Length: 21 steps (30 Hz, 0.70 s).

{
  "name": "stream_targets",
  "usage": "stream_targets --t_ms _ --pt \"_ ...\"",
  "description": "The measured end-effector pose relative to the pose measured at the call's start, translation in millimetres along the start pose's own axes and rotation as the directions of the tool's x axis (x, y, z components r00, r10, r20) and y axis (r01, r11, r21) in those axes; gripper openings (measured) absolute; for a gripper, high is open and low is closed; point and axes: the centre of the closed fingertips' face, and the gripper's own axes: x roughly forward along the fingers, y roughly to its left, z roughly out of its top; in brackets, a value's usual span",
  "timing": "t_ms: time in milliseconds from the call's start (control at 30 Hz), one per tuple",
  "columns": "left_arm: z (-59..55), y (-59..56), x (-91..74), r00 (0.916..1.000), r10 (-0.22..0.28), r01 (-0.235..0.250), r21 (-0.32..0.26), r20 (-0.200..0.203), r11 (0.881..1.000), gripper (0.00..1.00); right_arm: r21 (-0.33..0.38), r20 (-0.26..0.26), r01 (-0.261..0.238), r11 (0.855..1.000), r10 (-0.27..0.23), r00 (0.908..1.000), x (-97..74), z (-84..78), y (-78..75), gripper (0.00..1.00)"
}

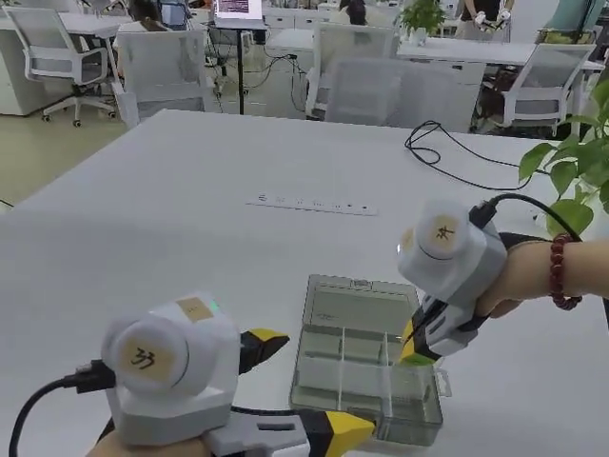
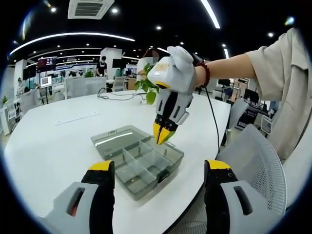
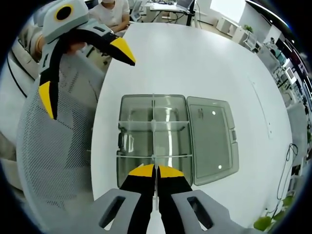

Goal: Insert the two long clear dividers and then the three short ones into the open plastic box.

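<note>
Since my left tongs (image 2: 160,168) hung wide and empty by the near edge of the tabletop (image 1: 190,209), the right tongs (image 3: 156,170) had the job. They were pinched narrow just over the plastic box (image 3: 120,112), and I couldn't tell if a clear piece sat between them. The box was near that same edge, with clear dividers (image 3: 152,109) already crossing it into empty compartments, so I'd guess mostly done. The lid (image 3: 212,139) lay flat on its far side.

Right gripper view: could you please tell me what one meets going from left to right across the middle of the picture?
The left gripper with its jaws spread → the divided base of the plastic box → the box's open lid, lying flat on the table.
</note>
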Motion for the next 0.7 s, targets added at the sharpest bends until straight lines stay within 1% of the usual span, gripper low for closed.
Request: stream_targets --t_ms 133,200,433,567,700 --pt "0.1 -0.8 0.6 1.0000 -0.002 0.002 0.000 0.000 1.000 0.76 -0.001 0.011 -0.013 1.000 0.013 0.9999 -0.4 1.6 3.2 0.02" --pt "0.4 -1.0 0.8 1.0000 -0.003 0.003 0.001 0.001 1.000 0.76 -0.011 0.009 -0.007 1.000 0.007 0.9999 0.2 1.5 3.0 0.02" --pt "0.3 0.2 -0.2 1.0000 0.001 -0.001 0.000 0.002 1.000 0.75 -0.007 0.002 -0.012 1.000 0.012 0.9999 3.5 1.4 2.2 0.02" --pt "-0.2 1.1 -0.4 1.0000 0.004 -0.004 0.001 0.000 1.000 0.75 -0.027 -0.015 -0.016 0.999 0.016 0.9998 8.0 1.5 2.4 0.02" --pt "0.3 0.8 0.1 1.0000 0.003 -0.003 0.004 -0.001 1.000 0.74 -0.029 -0.035 -0.027 0.999 0.026 0.9990 11.8 0.1 1.5 0.02"
